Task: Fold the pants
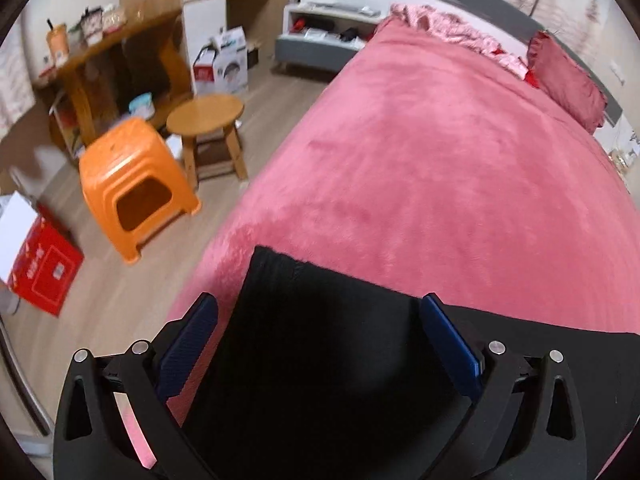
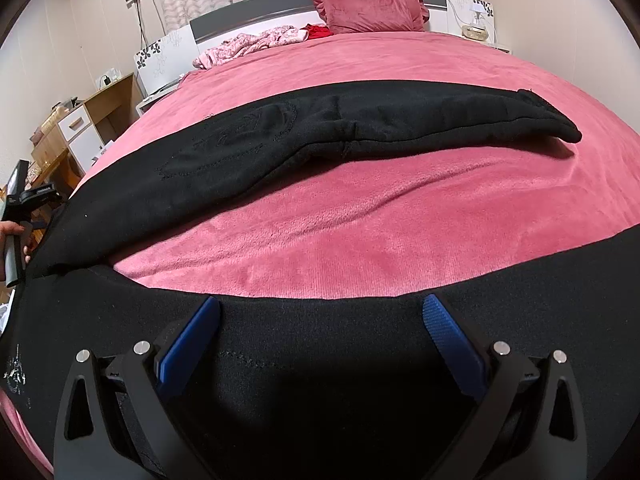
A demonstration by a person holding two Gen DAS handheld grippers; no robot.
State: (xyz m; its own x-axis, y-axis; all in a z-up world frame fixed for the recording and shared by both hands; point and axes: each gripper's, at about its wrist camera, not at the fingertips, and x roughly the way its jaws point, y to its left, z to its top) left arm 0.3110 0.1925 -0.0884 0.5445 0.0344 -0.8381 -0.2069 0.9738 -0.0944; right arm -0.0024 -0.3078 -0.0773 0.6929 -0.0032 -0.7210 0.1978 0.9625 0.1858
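Observation:
Black pants [image 2: 320,132] lie spread on a pink bed cover [image 2: 360,220], one leg stretching across the middle to the right, the other running along the near edge under my right gripper [image 2: 320,312]. That gripper is open, its blue pads [image 2: 448,332] standing wide above the near leg's upper edge. In the left wrist view, the end of the black pants [image 1: 320,340] lies at the bed's near left corner. My left gripper [image 1: 318,312] is open, a pad on each side of the cloth. The left gripper's handle and a hand [image 2: 16,232] show at the far left.
Left of the bed [image 1: 440,160] stand an orange plastic stool [image 1: 132,188], a round wooden stool [image 1: 208,120], a red box [image 1: 44,268] and a wooden desk [image 1: 112,60]. A red pillow [image 2: 372,10] and crumpled pink cloth [image 2: 256,44] lie at the headboard.

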